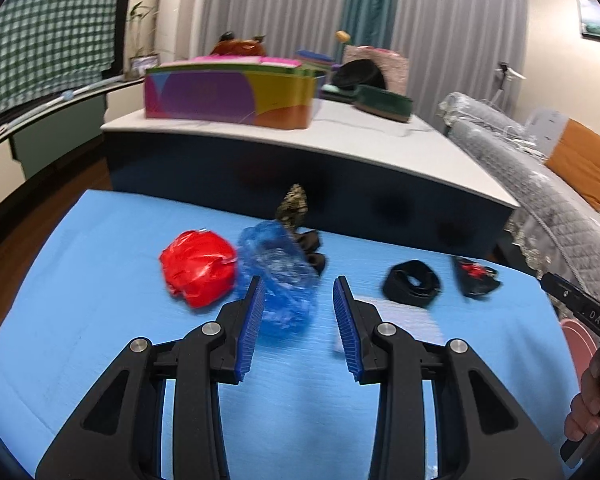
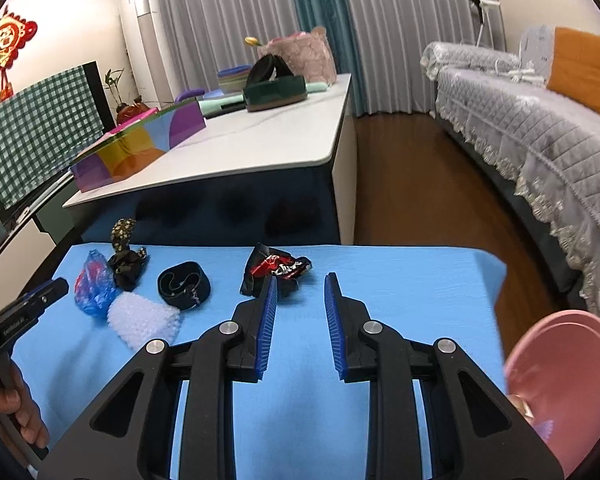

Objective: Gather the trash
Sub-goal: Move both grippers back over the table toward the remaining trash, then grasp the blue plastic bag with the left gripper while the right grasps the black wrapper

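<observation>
Trash lies scattered along the far half of the blue-covered table (image 1: 100,320), with a white-topped counter (image 1: 340,136) rising just beyond its far edge. Going left to right in the left wrist view: a crumpled red plastic bag (image 1: 198,270) sits toward the far left, touching a blue plastic bag (image 1: 278,276) beside it. Behind the blue bag, near the far edge, a dark floral cloth bundle (image 1: 300,220) stands partly upright. Further right lies a sheet of bubble wrap (image 1: 404,316), blurred here, with a black strap coil (image 1: 412,284) just behind it, then a black-and-red wrapper (image 1: 476,276) near the far right. A pink bin (image 2: 564,380) sits off the table's right edge.

The left gripper (image 1: 300,312) is spread wide with nothing between its blue pads; the blue plastic bag lies just ahead, its near end overlapping the left finger's tip, and the red bag sits beside it to the left. The bubble wrap lies just right of the right finger.

The right gripper (image 2: 300,304) is likewise spread apart and empty, hovering over bare blue cloth. The black-and-red wrapper lies just ahead, at the tip of its left finger; the strap coil and bubble wrap are further left, and the pink bin is to its right.
</observation>
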The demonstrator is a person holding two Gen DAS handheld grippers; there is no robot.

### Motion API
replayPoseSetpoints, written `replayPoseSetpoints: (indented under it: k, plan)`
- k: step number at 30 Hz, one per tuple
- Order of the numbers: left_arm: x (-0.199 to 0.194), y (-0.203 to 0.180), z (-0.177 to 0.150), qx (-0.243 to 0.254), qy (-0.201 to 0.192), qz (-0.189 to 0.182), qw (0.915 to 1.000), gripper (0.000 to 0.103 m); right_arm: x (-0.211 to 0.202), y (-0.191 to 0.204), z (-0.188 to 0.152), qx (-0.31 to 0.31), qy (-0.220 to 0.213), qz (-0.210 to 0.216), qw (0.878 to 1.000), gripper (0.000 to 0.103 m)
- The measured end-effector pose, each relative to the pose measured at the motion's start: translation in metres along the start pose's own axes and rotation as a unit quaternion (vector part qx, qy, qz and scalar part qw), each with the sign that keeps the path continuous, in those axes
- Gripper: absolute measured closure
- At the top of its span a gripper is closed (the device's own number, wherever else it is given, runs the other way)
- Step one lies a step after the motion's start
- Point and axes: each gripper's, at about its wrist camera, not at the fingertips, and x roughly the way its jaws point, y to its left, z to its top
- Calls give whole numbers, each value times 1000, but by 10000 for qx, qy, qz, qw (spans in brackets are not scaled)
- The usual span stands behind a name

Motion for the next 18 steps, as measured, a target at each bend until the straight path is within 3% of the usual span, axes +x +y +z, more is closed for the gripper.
replayPoseSetpoints:
  k: [2,5,15,16,18]
  plan:
    - [7,4,1,-35,48,32,10000,57,15,5,0,-98,123,23,9999,73]
    - [18,12,2,-102,142,123,9998,56,31,8,1,-78,226,32,9997,66]
    - [41,24,-2,-423,465,93,9980,56,61,10,7,-81,637,34,9979,64]
    - [43,24,-3,-411,515,77,9978,58,62,9,6,-65,669,40,9977,64]
    - [46,24,-4,-435,568,11,9974,72,65,9,7,-48,727,55,9973,66]
